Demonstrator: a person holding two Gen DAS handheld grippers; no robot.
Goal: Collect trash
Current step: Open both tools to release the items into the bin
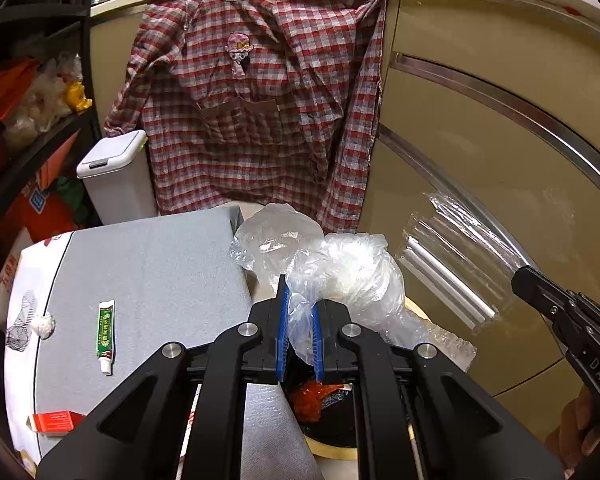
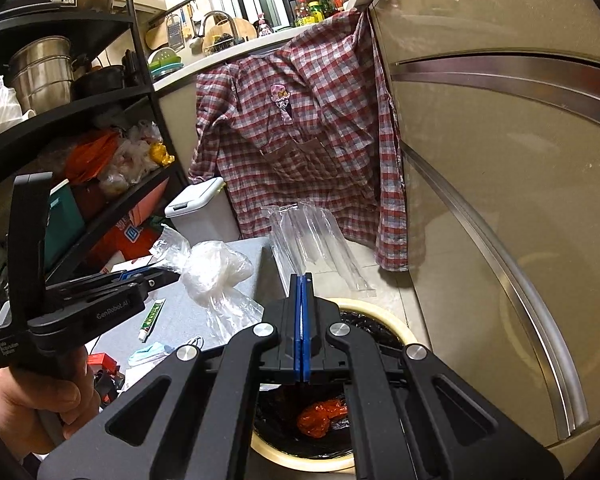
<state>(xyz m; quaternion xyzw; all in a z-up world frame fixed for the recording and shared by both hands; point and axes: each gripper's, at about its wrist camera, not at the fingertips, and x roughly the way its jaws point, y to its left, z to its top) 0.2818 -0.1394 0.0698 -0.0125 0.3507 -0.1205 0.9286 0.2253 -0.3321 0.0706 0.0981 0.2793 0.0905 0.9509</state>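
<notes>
Right, working across from the left: on the grey table (image 1: 148, 264) I've got leftovers to clear — a white crumpled wad (image 1: 44, 325) at the left edge, a green-and-white tube (image 1: 106, 334) just inboard of it, and a red box (image 1: 54, 421) down by the near-left corner. From the right wrist I also spot a pale face mask (image 2: 150, 352) near the near edge.

Now my left gripper (image 1: 300, 334) is clenched on the neck of a clear plastic bag (image 1: 352, 272), the bulk of it hanging past the table's right edge, roughly above the bin (image 2: 396, 330). Not dropped yet.

Down in the bin, black liner, one red wrapper (image 2: 322, 420) already lies at the bottom, so I'd say one piece is in.

Further right, my right gripper (image 2: 302, 328) is pinched tight on the edge of a clear cellophane sleeve (image 2: 308, 236), held up over the bin.

So, my read: one in, two in hand, at least four waiting.
</notes>
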